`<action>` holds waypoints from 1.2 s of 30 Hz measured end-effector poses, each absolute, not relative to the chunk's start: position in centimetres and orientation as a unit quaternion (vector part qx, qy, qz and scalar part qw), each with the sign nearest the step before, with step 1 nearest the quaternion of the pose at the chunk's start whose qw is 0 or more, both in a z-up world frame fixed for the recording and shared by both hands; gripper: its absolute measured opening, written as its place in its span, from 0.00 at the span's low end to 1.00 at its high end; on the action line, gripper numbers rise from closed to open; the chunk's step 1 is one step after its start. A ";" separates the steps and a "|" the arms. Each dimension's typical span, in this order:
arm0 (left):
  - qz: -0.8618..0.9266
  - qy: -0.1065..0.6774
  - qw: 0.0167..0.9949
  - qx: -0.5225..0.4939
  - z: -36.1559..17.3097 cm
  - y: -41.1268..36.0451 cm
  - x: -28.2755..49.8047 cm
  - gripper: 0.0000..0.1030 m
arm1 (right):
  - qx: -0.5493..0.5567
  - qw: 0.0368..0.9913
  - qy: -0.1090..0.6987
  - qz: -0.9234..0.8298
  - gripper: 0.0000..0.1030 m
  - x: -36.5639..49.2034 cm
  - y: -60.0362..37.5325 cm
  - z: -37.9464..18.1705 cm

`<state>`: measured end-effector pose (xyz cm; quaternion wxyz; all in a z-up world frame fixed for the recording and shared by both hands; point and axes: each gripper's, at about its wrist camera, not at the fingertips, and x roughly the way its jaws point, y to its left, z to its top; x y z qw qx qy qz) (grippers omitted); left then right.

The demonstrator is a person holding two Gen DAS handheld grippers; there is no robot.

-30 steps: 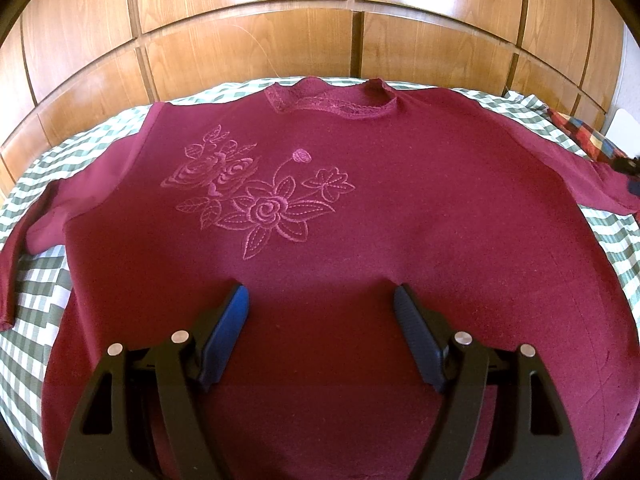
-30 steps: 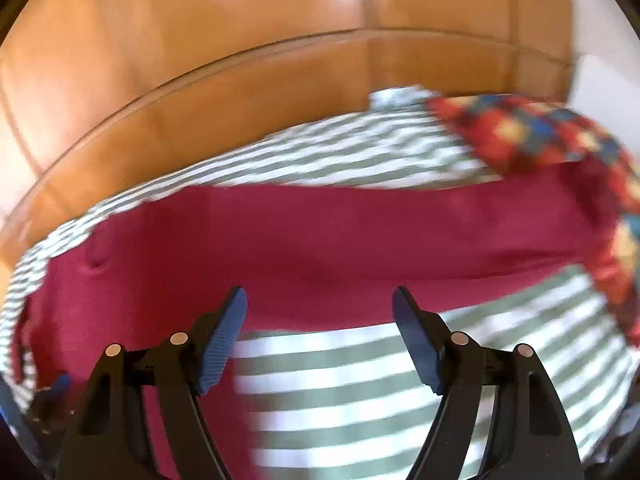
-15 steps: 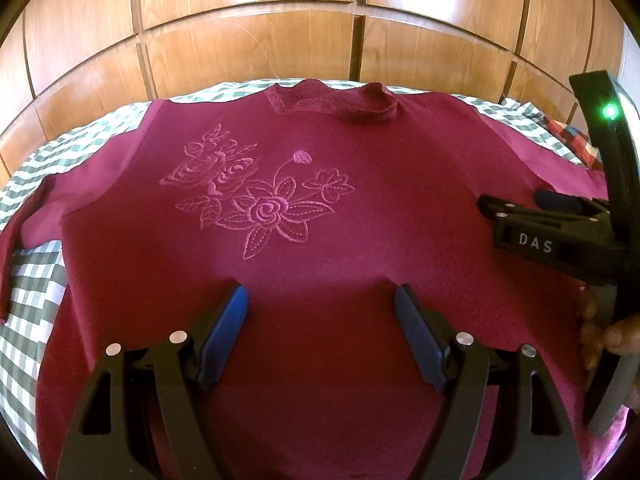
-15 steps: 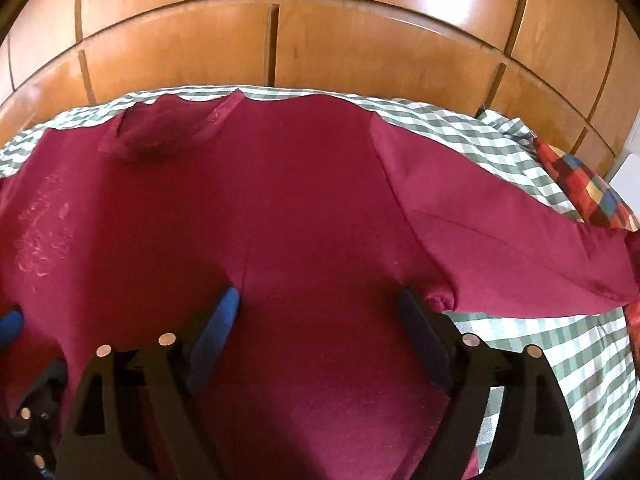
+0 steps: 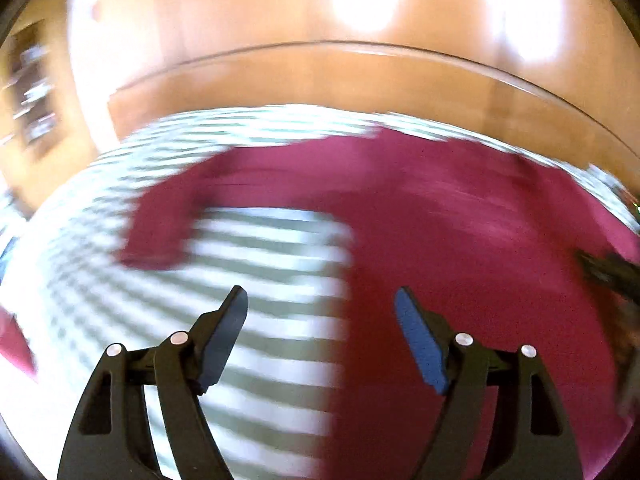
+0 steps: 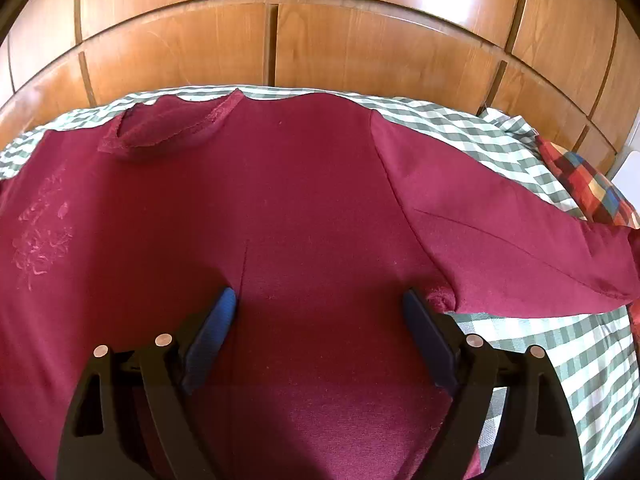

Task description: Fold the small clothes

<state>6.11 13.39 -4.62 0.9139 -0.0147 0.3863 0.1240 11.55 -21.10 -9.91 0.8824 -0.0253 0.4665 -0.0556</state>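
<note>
A dark red sweater (image 6: 300,200) lies flat, front up, on a green checked sheet (image 6: 540,360). Its collar (image 6: 168,128) is at the far side, and pale flower embroidery (image 6: 40,236) shows at the left. My right gripper (image 6: 320,300) is open, tips low on the body, right fingertip (image 6: 412,304) by the armpit of the right sleeve (image 6: 520,248). The left wrist view is blurred. There my left gripper (image 5: 320,300) hangs over the sweater's (image 5: 460,240) left side edge, jaws opening with nothing between them. The left sleeve (image 5: 160,224) lies beyond.
A wooden panelled wall (image 6: 320,40) stands right behind the bed. A red, blue and yellow plaid pillow (image 6: 588,188) lies at the far right under the sleeve's end. Bare checked sheet (image 5: 260,264) shows left of the sweater.
My left gripper has swung left from over the sweater's middle to its left edge. My right gripper came in from the right sleeve to the body by the armpit, then held still.
</note>
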 end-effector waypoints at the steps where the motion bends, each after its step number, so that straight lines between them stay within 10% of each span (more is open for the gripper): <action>1: 0.160 0.382 0.910 -0.009 -4.6 15.2 6.2 0.79 | -0.025 0.882 0.467 -0.055 0.82 11.6 -21.1 -9.9; 10: 0.251 0.437 0.858 0.096 -9.2 21.5 13.3 0.80 | -0.026 0.882 0.466 -0.056 0.82 11.6 -21.1 -9.9; 14: 0.233 0.456 0.856 0.077 -9.2 23.0 15.0 0.07 | -0.026 0.882 0.466 -0.056 0.82 11.6 -21.1 -9.9; 25: 0.233 0.357 0.889 -0.169 5.2 34.3 9.7 0.05 | -0.020 0.883 0.466 -0.054 0.82 11.6 -21.2 -9.9; 36: 0.357 0.459 0.801 -0.142 2.4 43.5 16.8 0.05 | -0.026 0.882 0.467 -0.057 0.83 11.7 -21.1 -9.9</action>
